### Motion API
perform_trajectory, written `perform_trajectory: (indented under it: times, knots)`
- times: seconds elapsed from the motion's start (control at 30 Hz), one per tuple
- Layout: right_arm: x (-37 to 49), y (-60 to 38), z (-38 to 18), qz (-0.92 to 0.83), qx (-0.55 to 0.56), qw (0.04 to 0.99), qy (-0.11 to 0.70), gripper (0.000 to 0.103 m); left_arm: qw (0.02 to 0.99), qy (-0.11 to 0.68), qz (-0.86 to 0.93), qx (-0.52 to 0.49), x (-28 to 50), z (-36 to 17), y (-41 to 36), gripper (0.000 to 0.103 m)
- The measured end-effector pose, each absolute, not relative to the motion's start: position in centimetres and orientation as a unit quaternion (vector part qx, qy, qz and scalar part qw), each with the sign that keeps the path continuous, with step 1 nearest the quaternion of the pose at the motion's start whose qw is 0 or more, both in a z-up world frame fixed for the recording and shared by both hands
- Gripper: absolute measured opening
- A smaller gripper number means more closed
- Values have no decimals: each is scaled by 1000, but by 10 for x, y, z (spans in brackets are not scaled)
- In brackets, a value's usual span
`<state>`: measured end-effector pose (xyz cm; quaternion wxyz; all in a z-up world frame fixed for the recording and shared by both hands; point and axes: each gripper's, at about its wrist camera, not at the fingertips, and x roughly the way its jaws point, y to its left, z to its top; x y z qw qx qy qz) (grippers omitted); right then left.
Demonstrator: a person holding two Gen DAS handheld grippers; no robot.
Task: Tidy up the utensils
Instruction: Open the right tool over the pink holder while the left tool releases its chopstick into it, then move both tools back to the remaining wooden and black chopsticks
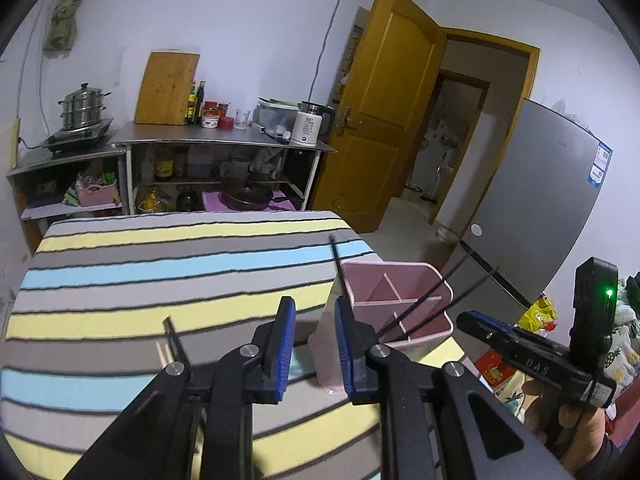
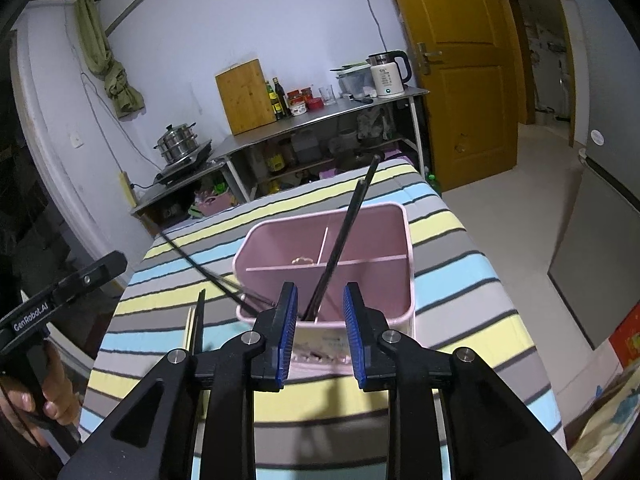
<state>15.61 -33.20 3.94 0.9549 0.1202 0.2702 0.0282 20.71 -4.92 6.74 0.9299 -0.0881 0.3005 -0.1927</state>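
Note:
A pink divided utensil holder [image 1: 400, 304] [image 2: 360, 240] stands near the right edge of the striped table [image 1: 160, 272]. Two black chopsticks [image 2: 344, 232] stand in its near compartment and lean away from me. More black chopsticks [image 2: 208, 268] lean out over its left rim. My right gripper [image 2: 321, 292] is open just in front of the holder, its pads clear of the chopsticks. Left of the holder, my left gripper [image 1: 314, 308] is open a little with nothing between its pads. A black chopstick and a pale one [image 2: 196, 320] lie on the cloth.
Behind the table stand steel shelves [image 1: 224, 140] with a kettle, bottles, a cutting board and a steamer pot. A grey fridge [image 1: 540, 200] is on the right beside a yellow door. A person's hand [image 2: 56, 396] grips the left gripper's handle.

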Motion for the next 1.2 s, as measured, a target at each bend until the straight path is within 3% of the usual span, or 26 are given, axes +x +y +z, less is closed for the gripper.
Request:
perform_trajectory:
  times: [0.73, 1.2]
  knots:
    - [74, -252, 47, 120, 68, 963, 232, 24, 943, 298, -113, -98, 78, 47, 25, 20]
    - [90, -211, 21, 169, 39, 946, 273, 24, 932, 333, -100, -106, 91, 20, 42, 20]
